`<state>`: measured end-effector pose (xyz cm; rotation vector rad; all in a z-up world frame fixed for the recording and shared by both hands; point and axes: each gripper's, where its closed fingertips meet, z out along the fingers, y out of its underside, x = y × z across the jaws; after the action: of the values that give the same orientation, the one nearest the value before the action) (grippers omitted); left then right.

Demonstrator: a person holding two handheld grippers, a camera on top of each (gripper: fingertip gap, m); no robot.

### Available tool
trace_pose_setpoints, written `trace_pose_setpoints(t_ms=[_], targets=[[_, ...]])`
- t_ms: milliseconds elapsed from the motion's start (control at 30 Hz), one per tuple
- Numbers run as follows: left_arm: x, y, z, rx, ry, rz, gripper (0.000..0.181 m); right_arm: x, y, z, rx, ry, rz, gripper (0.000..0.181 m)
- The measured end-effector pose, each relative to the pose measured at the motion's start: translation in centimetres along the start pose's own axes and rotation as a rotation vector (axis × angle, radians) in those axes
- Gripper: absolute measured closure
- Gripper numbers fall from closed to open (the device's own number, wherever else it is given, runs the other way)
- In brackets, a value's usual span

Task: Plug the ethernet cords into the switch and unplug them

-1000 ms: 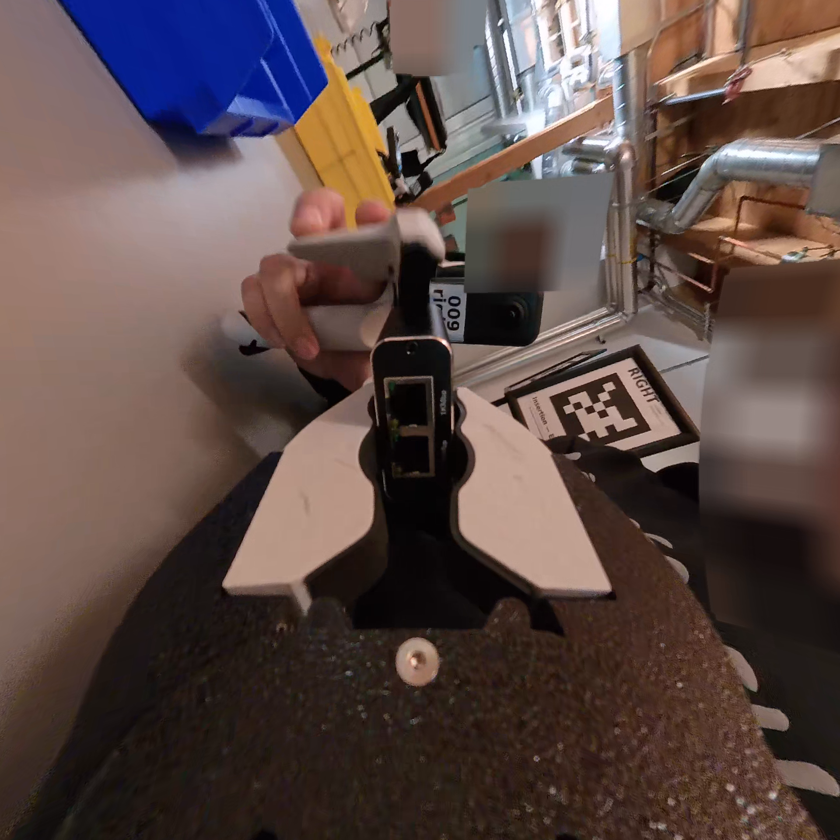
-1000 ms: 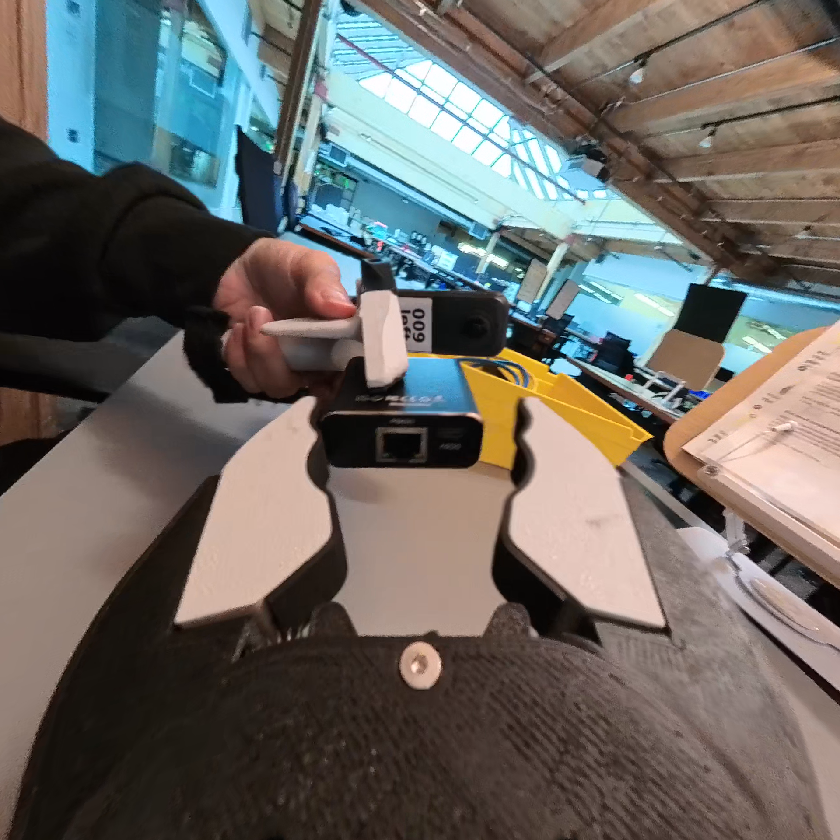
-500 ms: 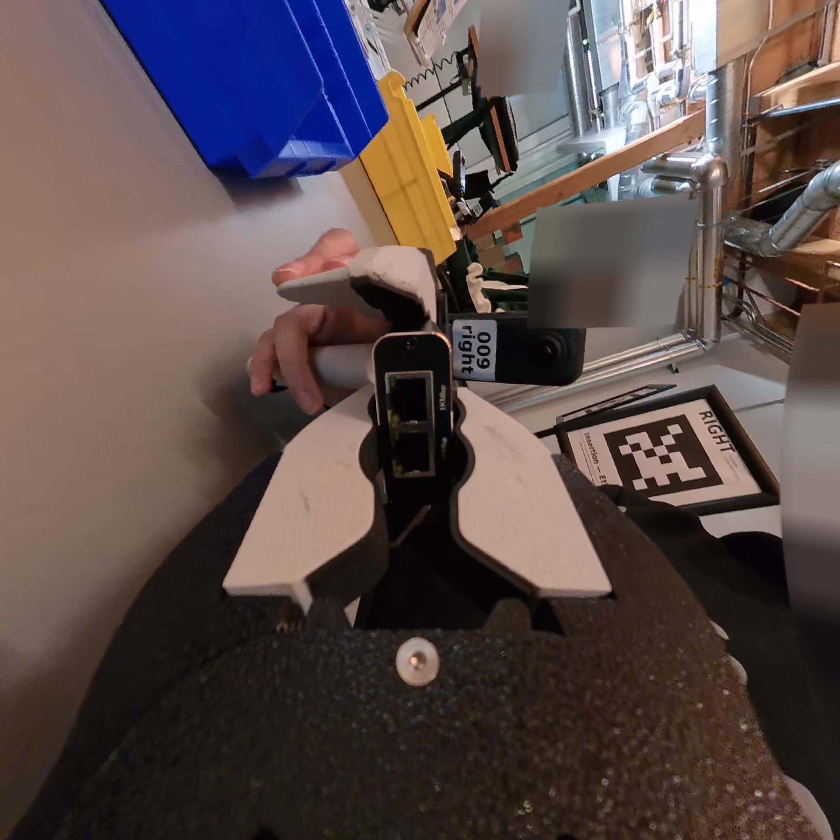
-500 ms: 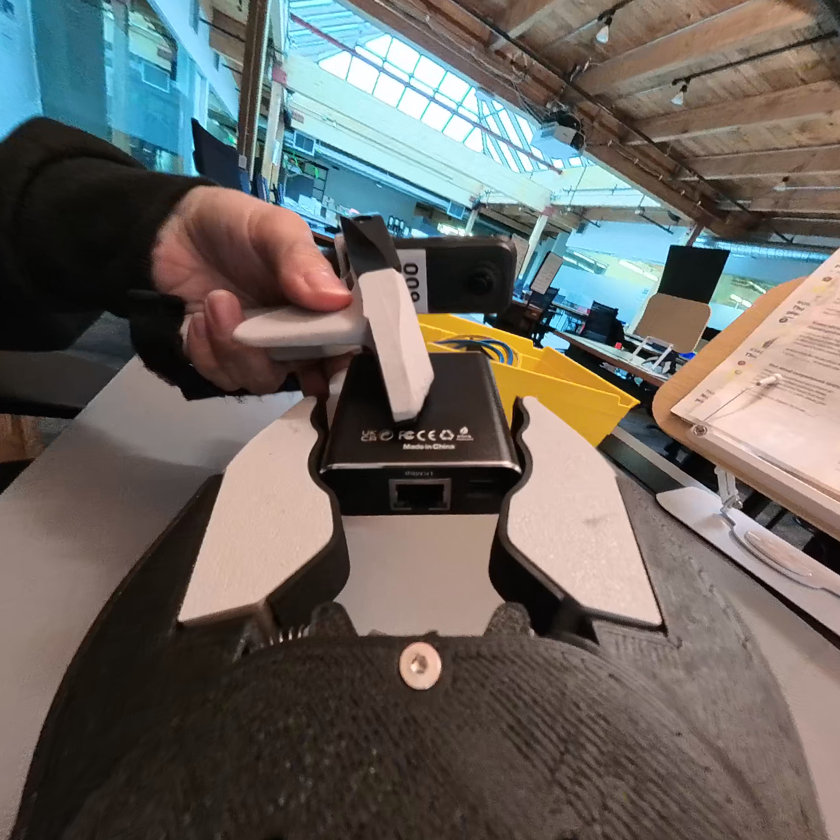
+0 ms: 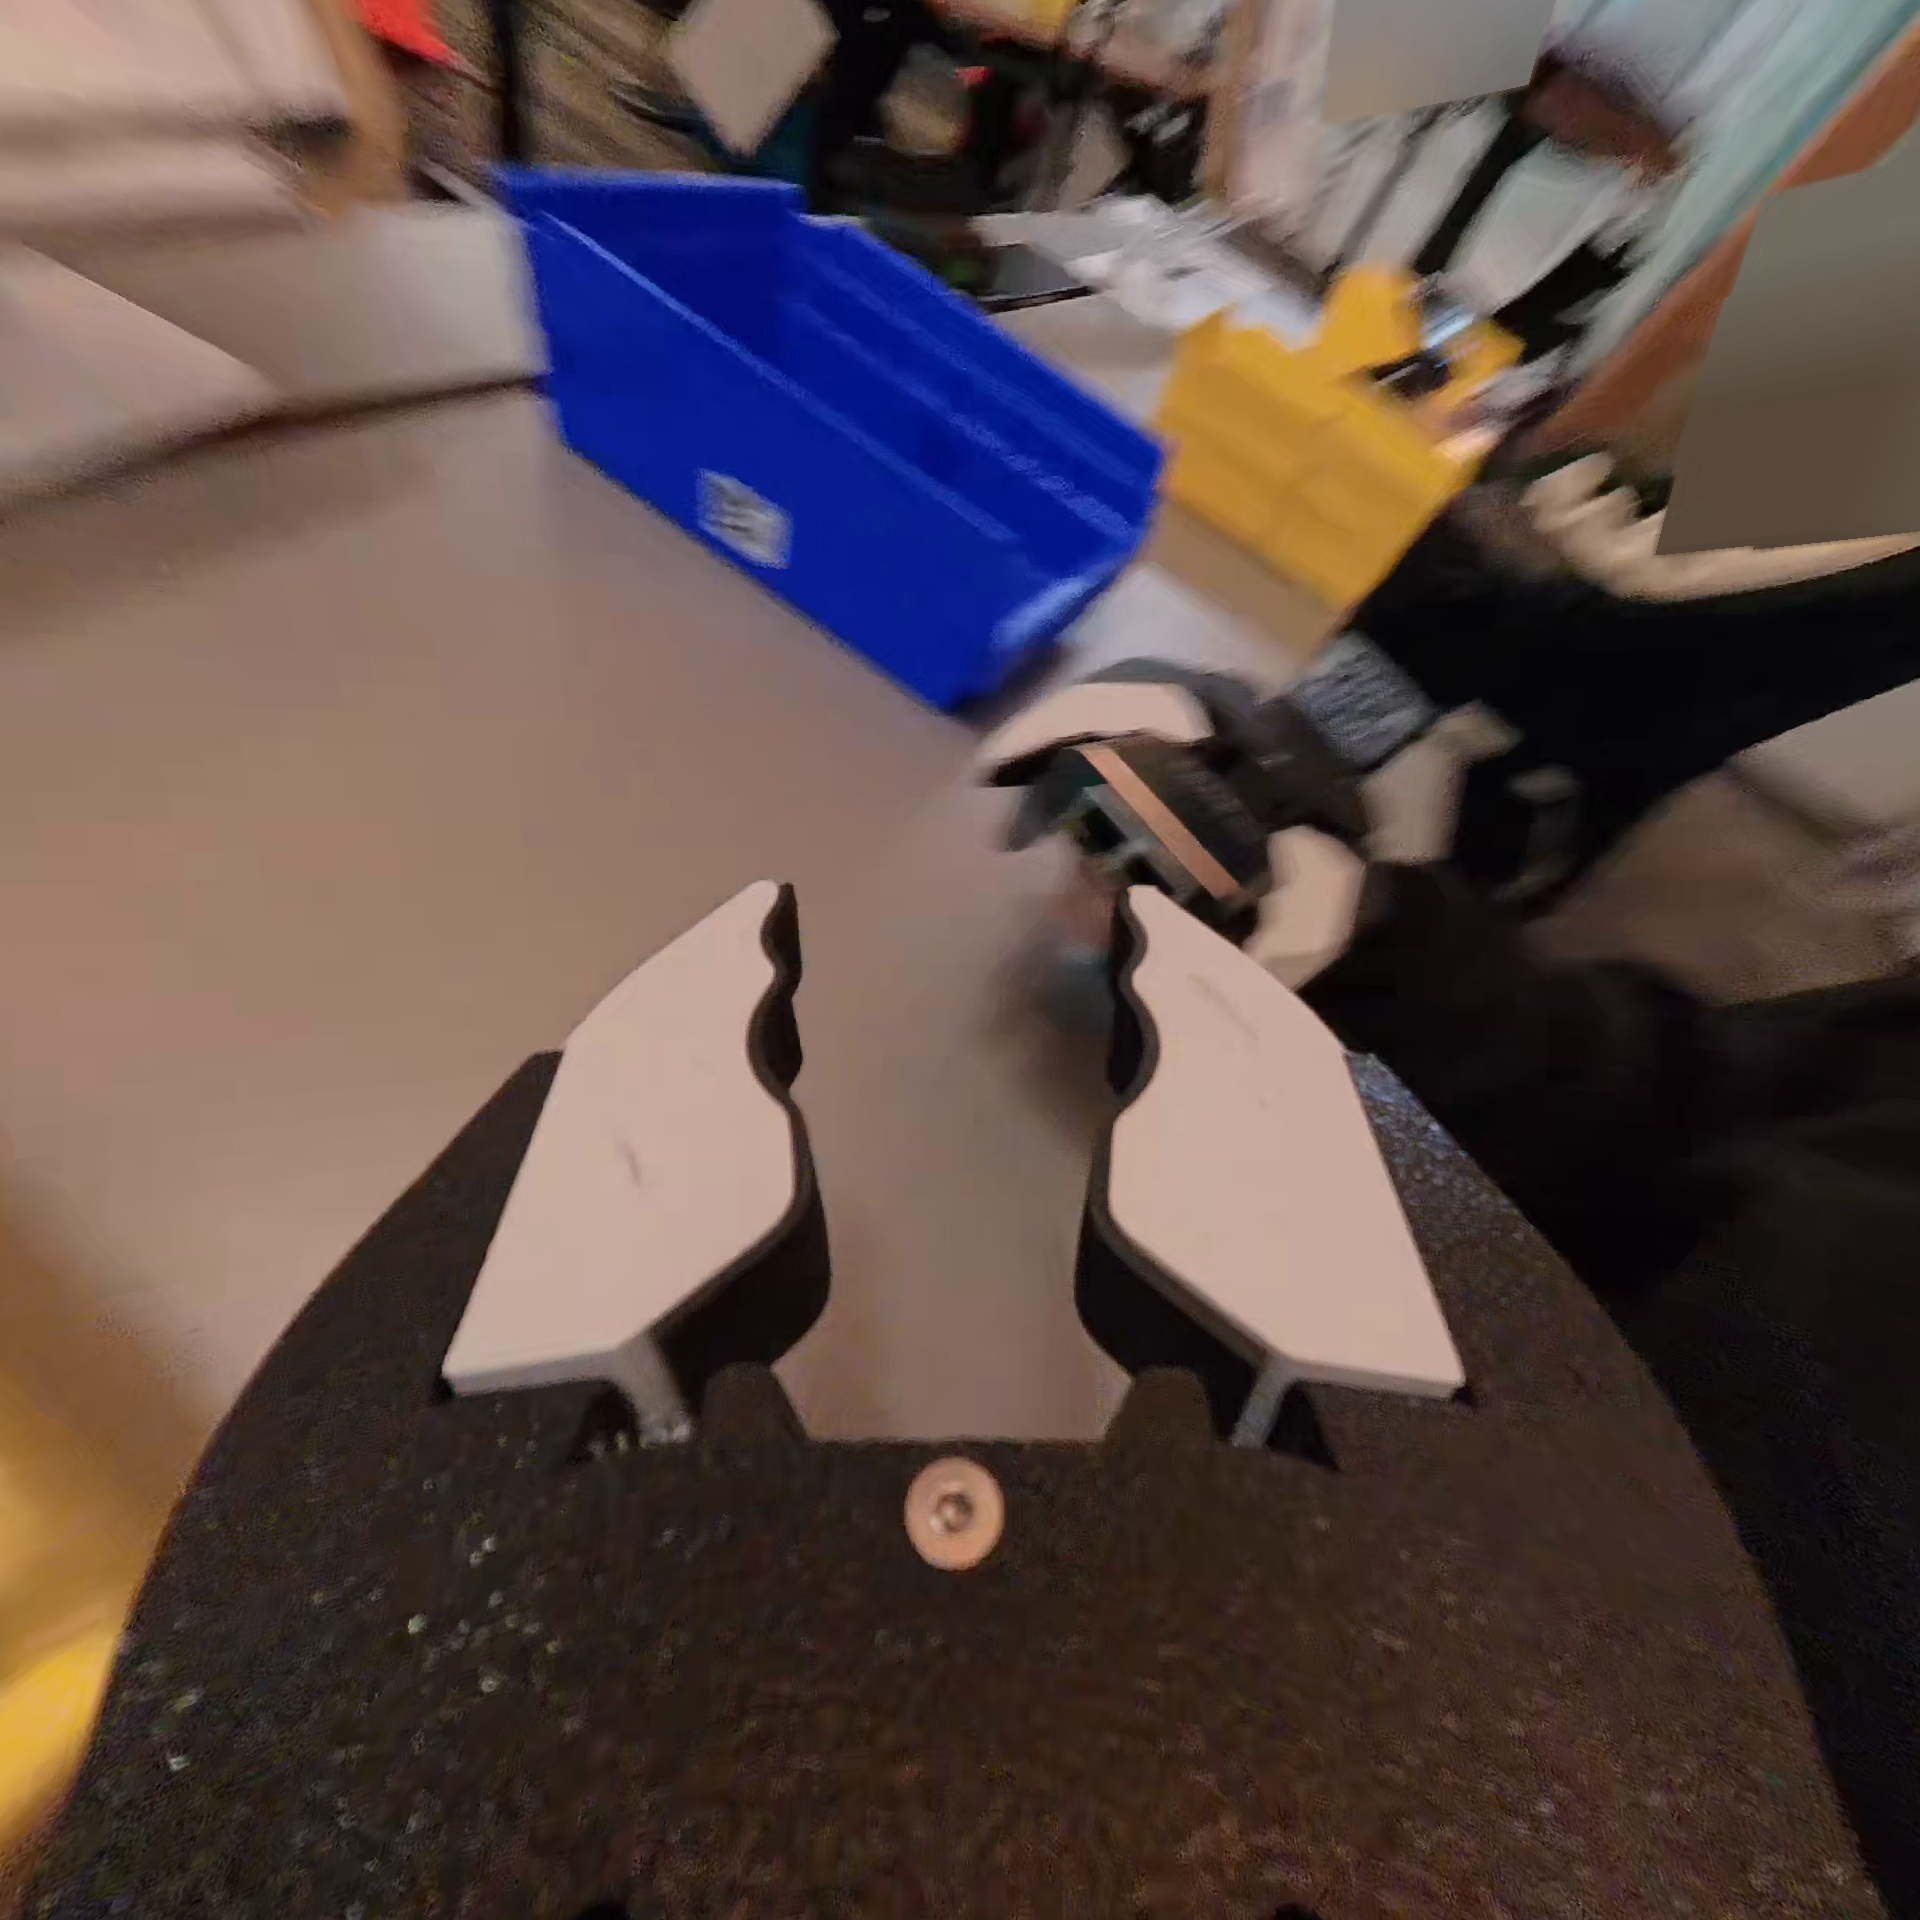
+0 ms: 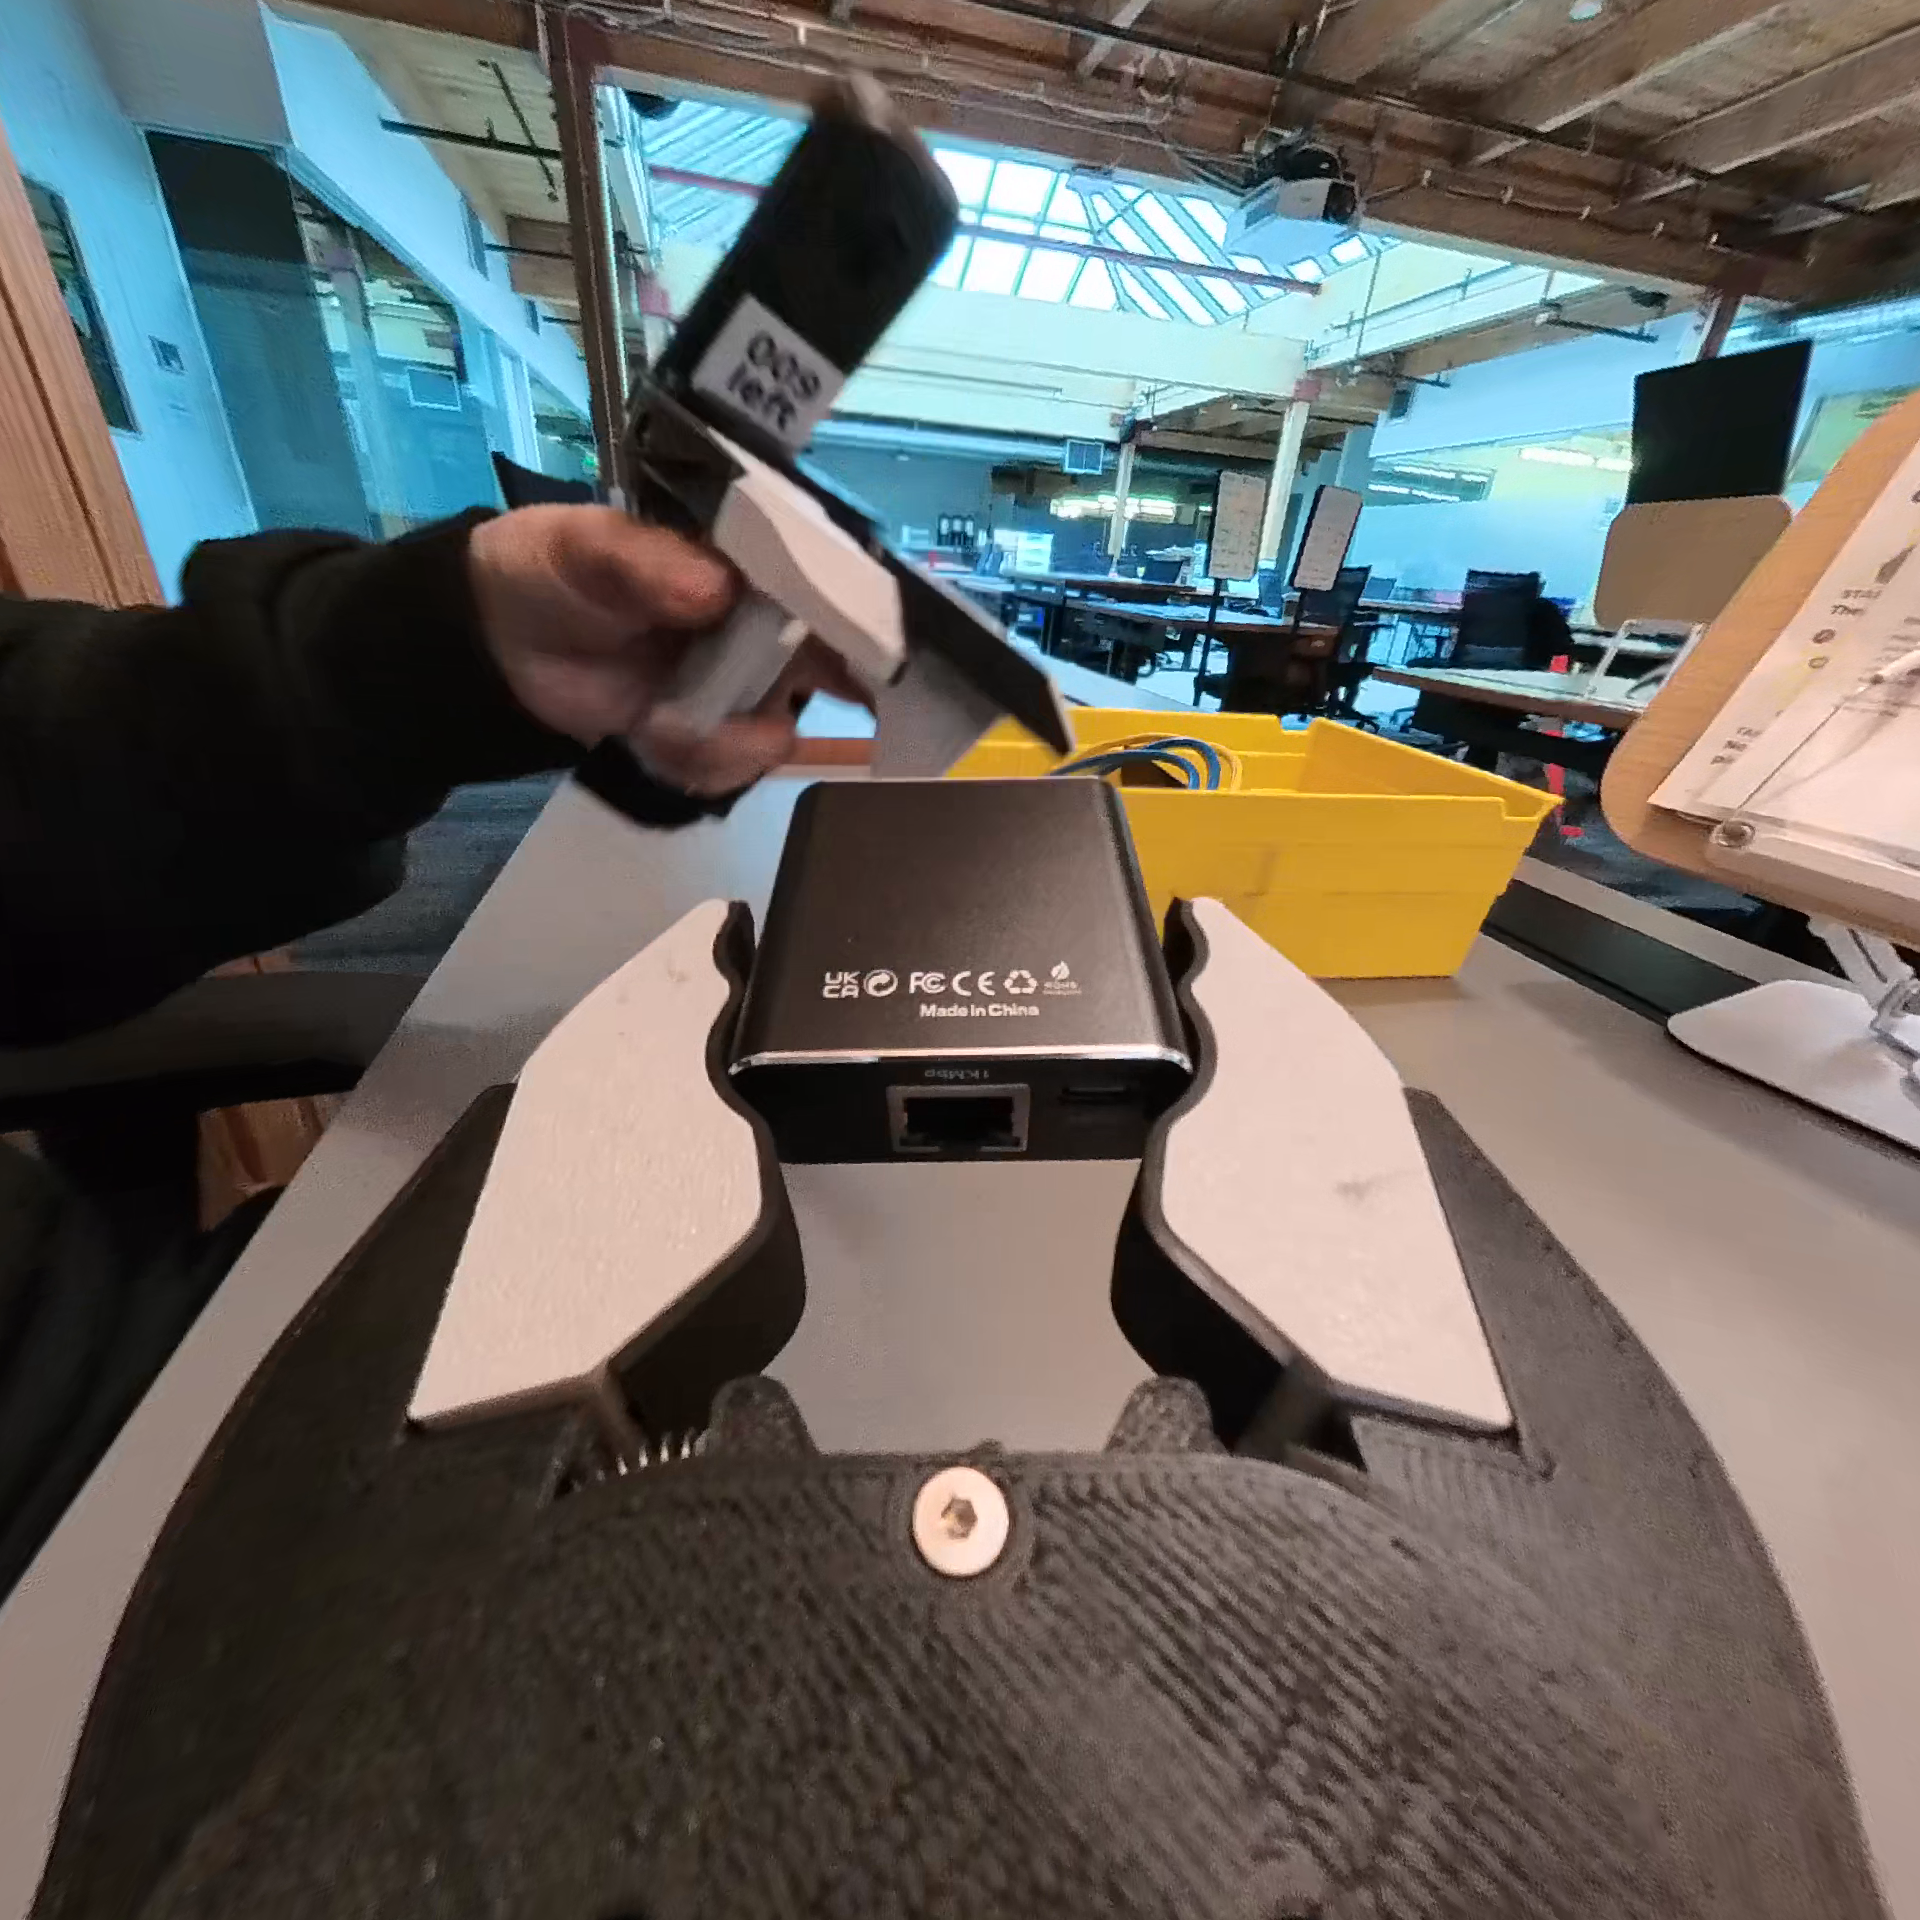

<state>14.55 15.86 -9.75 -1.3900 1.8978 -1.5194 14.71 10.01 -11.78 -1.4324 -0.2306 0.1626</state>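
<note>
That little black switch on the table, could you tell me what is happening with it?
A person is working two handheld grippers. The right gripper grips the black switch between its fingers above the grey table. The left gripper is open and empty. No cord is plugged into the visible port; blue cords lie in the yellow bin.
</note>
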Motion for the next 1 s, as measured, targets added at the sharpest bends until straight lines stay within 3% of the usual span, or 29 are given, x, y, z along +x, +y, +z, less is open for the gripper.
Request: trace_pose_setpoints(t_ms=[100, 233, 400, 500, 633, 733, 1000], targets=[[-7.0, -0.8, -4.7, -0.110, -0.327, 0.387, 0.128, 0.5, 0.2, 0.1, -0.003, 0.031, -0.014, 0.105], [-16.3, -1.3, -9.5, -0.373, -0.667, 0.858, 0.129, 0.9, 0.6, 0.3, -0.025, 0.062, -0.030, 0.105], [-22.9, -0.2, -8.9, -0.628, -0.729, 1.279, 0.128, 1.5, 0.7, 0.2, -0.021, 0.089, -0.029, 0.105], [-25.6, 1.8, -7.6, -0.800, -0.685, 1.360, 0.126, 1.5, 0.6, 0.0, -0.009, 0.083, -0.017, 0.106], [-26.8, 2.1, -6.2, -0.833, -0.655, 1.443, 0.142, 1.4, 0.8, -0.1, -0.016, 0.077, -0.014, 0.105], [-26.7, 1.3, -6.5, -0.821, -0.658, 1.479, 0.168, 1.5, 0.9, -0.1, -0.019, 0.081, -0.017, 0.106], [-25.3, -2.8, -10.8, -0.775, -0.762, 1.347, 0.175, 1.4, 1.0, -0.2, -0.023, 0.085, -0.018, 0.106]])
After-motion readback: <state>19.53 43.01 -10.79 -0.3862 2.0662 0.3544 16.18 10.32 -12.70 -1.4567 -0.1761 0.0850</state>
